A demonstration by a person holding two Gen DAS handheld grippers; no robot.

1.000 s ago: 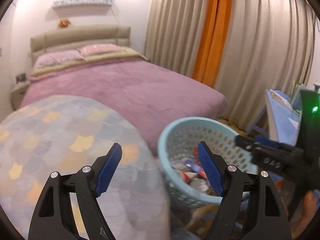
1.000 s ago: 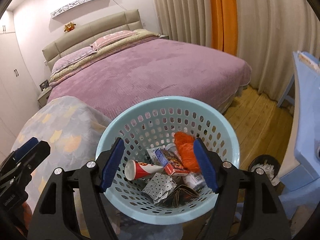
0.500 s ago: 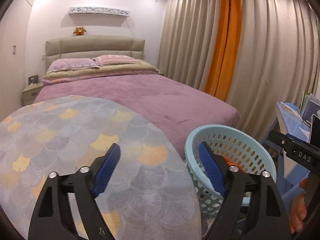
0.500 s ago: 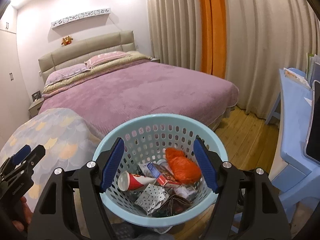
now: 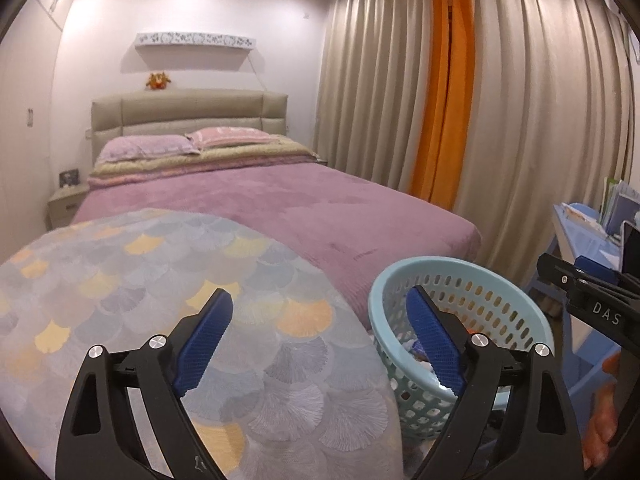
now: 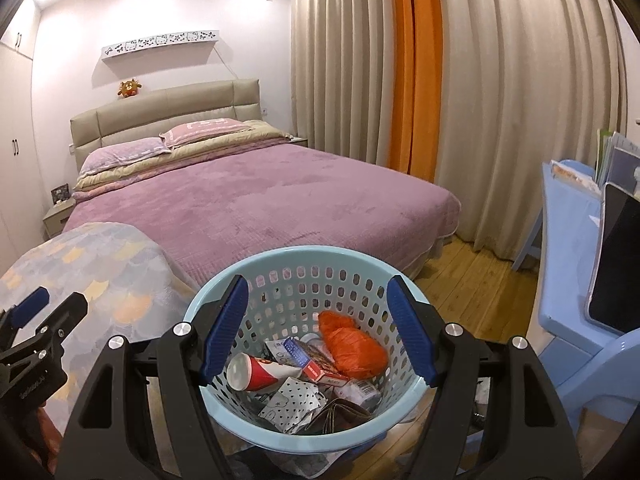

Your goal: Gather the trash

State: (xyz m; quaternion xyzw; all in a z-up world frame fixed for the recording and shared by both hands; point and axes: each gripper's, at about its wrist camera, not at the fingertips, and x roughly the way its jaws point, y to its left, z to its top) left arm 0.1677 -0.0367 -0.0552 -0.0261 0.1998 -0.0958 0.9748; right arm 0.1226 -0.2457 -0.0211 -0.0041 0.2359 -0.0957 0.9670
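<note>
A light blue perforated basket [image 6: 308, 438] stands at the foot of the bed and also shows in the left wrist view [image 5: 460, 280]. Inside lie a red and white paper cup [image 6: 256, 372], a crumpled orange bag [image 6: 352, 344], a small red and blue box [image 6: 312, 360] and a dotted wrapper [image 6: 292, 400]. My right gripper [image 6: 318, 328] hovers open over the basket, gripping nothing. My left gripper [image 5: 320, 340] is over the patterned cloth to the basket's left. Its jaws are opening, with nothing between them.
A bed with a purple cover [image 5: 280, 208] fills the middle. A rounded surface under a scale-patterned cloth [image 5: 140, 272] lies at the near left. A blue desk and chair [image 6: 568, 280] stand at the right, with beige and orange curtains [image 6: 416, 80] behind and wooden floor [image 6: 472, 280] between.
Both views have tipped upward, so more wall and ceiling show. The basket sits lower and smaller in the right wrist view. The left jaws have spread wider.
</note>
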